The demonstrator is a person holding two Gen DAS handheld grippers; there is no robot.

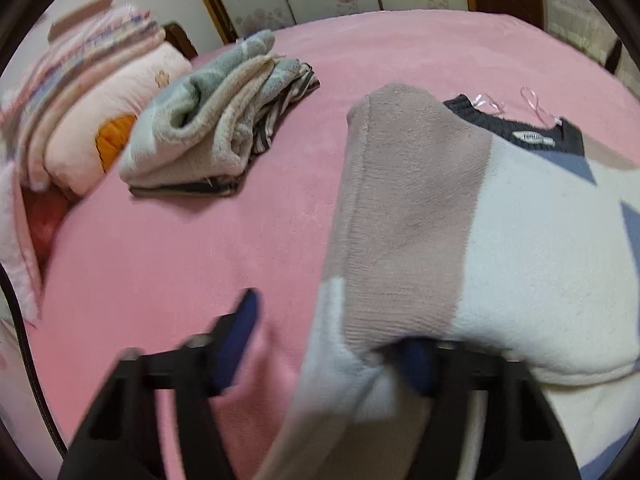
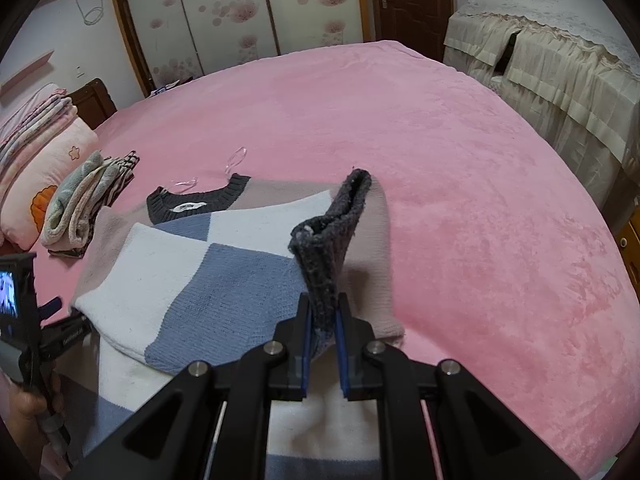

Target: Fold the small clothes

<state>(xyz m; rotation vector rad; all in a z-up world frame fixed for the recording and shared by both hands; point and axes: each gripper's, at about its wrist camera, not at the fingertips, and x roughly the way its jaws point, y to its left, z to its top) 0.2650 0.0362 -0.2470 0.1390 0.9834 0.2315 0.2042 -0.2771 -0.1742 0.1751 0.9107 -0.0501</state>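
Right wrist view: our right gripper [image 2: 324, 320] pinches the sweater [image 2: 180, 264] by its dark cuff [image 2: 332, 236], sleeve half across | left gripper [image 1: 332, 344] spread, one finger under fabric | folded pile [image 1: 208, 132] done on the pink bed [image 2: 440, 152]; we judge this sweater's fold just begun.

Home bedroom, pink-blanketed bed [image 2: 400, 120], floral wardrobe doors [image 2: 224, 12], stacked pillows [image 2: 52, 152], wooden door [image 2: 408, 0]

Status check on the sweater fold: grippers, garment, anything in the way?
Right gripper shut on sweater's dark cuff. Left gripper open, sleeve draped over one finger. Sweater flat on pink bed, partly folded. Folded pile off to the side, not blocking.
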